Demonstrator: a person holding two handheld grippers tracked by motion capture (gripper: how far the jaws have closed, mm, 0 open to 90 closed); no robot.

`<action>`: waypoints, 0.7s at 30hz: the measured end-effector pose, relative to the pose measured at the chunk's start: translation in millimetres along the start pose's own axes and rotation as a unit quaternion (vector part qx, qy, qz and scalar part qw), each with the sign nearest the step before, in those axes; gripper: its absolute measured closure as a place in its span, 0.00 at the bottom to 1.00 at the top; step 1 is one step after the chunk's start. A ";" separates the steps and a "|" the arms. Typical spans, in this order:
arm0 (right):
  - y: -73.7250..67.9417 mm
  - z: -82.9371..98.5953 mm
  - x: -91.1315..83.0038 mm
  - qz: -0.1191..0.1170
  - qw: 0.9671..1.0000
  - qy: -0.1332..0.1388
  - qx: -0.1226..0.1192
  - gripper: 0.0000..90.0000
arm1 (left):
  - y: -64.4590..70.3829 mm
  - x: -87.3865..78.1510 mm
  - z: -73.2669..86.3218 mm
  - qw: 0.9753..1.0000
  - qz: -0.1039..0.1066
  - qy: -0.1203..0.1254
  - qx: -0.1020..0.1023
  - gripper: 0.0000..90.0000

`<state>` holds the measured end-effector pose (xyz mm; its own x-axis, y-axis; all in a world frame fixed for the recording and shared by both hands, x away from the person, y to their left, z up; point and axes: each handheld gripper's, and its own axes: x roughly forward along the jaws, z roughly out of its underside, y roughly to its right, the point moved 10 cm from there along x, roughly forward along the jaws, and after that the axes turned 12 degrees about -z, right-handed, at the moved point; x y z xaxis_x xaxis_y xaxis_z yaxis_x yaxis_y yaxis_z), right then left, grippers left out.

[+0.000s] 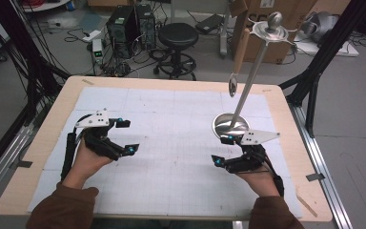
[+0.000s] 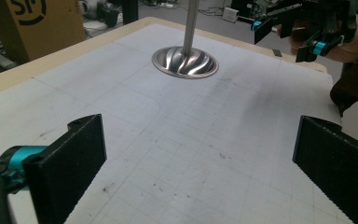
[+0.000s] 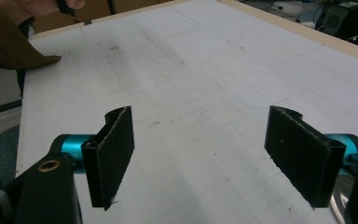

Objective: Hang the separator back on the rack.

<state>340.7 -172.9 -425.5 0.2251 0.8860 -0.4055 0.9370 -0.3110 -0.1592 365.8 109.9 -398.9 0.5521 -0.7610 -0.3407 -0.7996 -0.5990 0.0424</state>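
Note:
A shiny metal stand rises from a round base (image 1: 231, 125) at the right of the white gridded mat (image 1: 171, 119); its thin pole (image 1: 250, 76) tilts up to a top disc (image 1: 269, 32). A spoon with a wooden handle (image 1: 240, 47) hangs from that disc. My right gripper (image 1: 220, 150) is open just in front of the base, holding nothing. My left gripper (image 1: 127, 136) is open over the mat's left half, also holding nothing. In the left gripper view, the open left gripper (image 2: 200, 154) faces the base (image 2: 185, 62), with the right gripper (image 2: 289, 35) beyond. The right gripper (image 3: 214, 154) looks across bare mat.
The mat lies on a wooden table (image 1: 43, 143) with rounded corners. Behind the table stand a black stool (image 1: 177, 36), computer towers (image 1: 124, 28) and a cardboard box (image 1: 286, 14). Black frame posts (image 1: 314, 81) flank the right side. A brown sleeve (image 3: 9, 37) is at the upper left.

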 end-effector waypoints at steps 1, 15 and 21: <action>0.5 0.2 0.2 0.001 1.000 -0.001 -0.002 0.26 | 0.1 -0.4 -0.1 1.000 0.001 0.000 -0.001 0.04; -1.3 1.7 5.1 -0.002 1.000 -0.010 -0.003 0.26 | 5.3 1.4 2.3 1.000 0.006 -0.004 0.004 0.04; -1.4 1.8 5.8 -0.003 1.000 -0.010 -0.002 0.26 | 5.1 1.5 2.3 1.000 0.005 -0.004 0.005 0.04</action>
<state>340.2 -168.0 -429.3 0.2145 0.8804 -0.4229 0.9391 -0.3049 -0.1584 362.0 106.3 -401.3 0.5421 -0.7646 -0.3485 -0.8073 -0.5891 0.0367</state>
